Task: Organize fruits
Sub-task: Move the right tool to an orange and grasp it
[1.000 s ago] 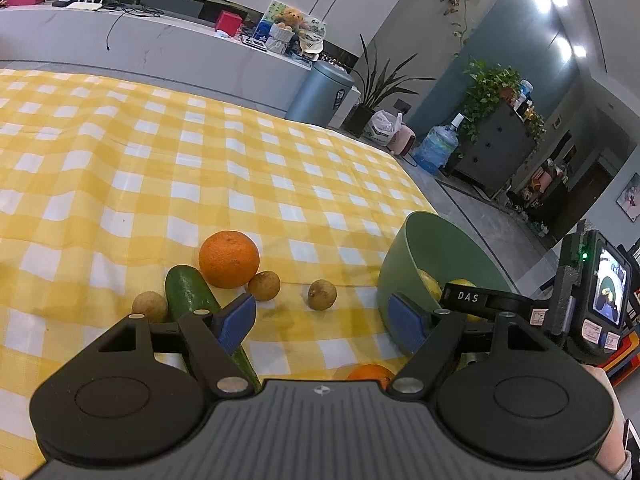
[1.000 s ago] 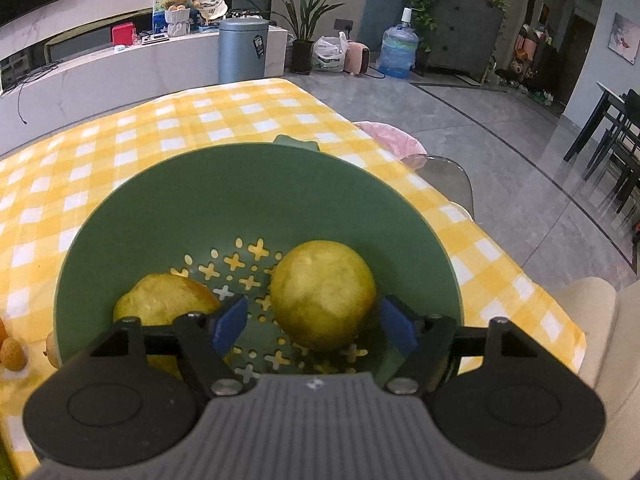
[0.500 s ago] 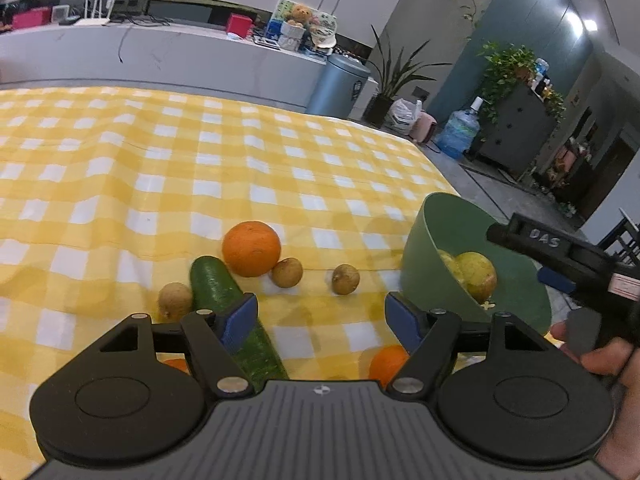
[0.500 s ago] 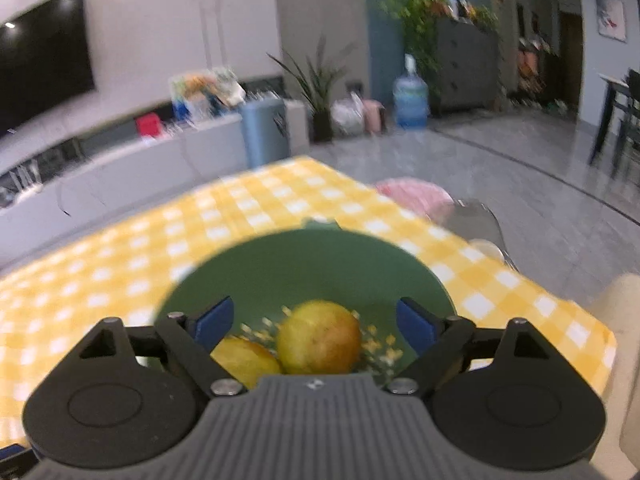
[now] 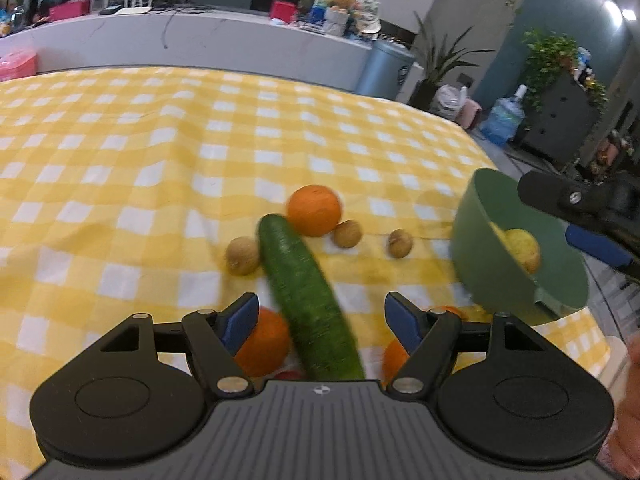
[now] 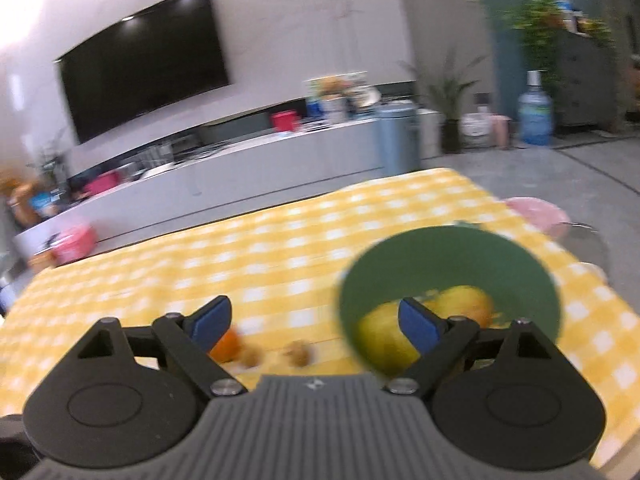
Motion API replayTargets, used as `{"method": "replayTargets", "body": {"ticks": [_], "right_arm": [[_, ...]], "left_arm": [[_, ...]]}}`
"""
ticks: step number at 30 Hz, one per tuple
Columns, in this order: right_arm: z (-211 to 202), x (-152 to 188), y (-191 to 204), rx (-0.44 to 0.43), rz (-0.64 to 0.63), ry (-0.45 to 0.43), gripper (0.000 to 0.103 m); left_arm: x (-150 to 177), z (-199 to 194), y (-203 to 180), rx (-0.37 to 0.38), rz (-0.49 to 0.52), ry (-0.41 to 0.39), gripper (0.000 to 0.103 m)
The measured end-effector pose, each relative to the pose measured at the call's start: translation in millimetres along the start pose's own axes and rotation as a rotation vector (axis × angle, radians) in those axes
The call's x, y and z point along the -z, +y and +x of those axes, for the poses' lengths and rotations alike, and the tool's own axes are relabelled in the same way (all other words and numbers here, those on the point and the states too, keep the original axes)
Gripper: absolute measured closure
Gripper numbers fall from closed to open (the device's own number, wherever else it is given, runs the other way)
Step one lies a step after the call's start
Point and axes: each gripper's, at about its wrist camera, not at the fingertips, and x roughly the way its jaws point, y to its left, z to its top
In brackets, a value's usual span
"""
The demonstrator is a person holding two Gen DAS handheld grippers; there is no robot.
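Observation:
My left gripper [image 5: 320, 312] is open and hangs over a green cucumber [image 5: 308, 296] that lies lengthwise between its fingers, untouched. Around the cucumber lie an orange [image 5: 314, 210] and three small brown fruits [image 5: 243, 255]. Two more oranges [image 5: 262, 342] sit near the fingertips. A green colander bowl [image 5: 472, 232] at the right holds two yellow fruits [image 6: 464, 304]. My right gripper [image 6: 314, 316] is raised above the bowl [image 6: 440, 256], which sits behind its right finger. Its jaws are closing with nothing between them.
The yellow checked cloth [image 5: 160, 160] covers the whole table, and its right edge drops off just past the bowl. A clear chair with a pink cushion [image 6: 536, 212] stands beyond that edge. A small red thing [image 5: 288, 374] peeks out by the cucumber's near end.
My right gripper has lifted up out of the bowl and swung left, leaving the yellow fruit inside. My left gripper has shifted so the cucumber now lies between its fingers.

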Motion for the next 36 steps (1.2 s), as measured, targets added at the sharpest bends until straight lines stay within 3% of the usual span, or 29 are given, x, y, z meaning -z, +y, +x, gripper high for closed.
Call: {"method": "replayTargets", "body": {"ticks": [3, 8, 12, 16, 21, 26, 30, 36], "right_arm": [[-4, 1, 19, -0.093, -0.025, 0.023, 0.027], [4, 5, 42, -0.159, -0.017, 0.097, 0.042], [18, 14, 46, -0.137, -0.013, 0.182, 0.048], [37, 24, 36, -0.097, 0.002, 0.326, 0.048], [46, 35, 28, -0.098, 0.031, 0.405, 0.048], [52, 44, 32, -0.013, -0.016, 0.495, 0.048], [64, 54, 24, -0.005, 0.053, 0.581, 0.051], [70, 58, 7, -0.027, 0.221, 0.603, 0.059]], "left_arm": [[2, -6, 9, -0.047, -0.019, 0.005, 0.019], [-1, -11, 29, -0.055, -0.083, 0.019, 0.019], [-4, -9, 43, -0.058, -0.128, 0.036, 0.019], [-6, -9, 54, -0.075, -0.175, 0.037, 0.019], [-8, -3, 69, -0.066, -0.23, 0.061, 0.019], [-8, 2, 73, -0.041, -0.228, 0.111, 0.019], [-8, 4, 70, -0.017, -0.223, 0.13, 0.019], [-5, 9, 69, 0.056, -0.223, 0.168, 0.019]]}}
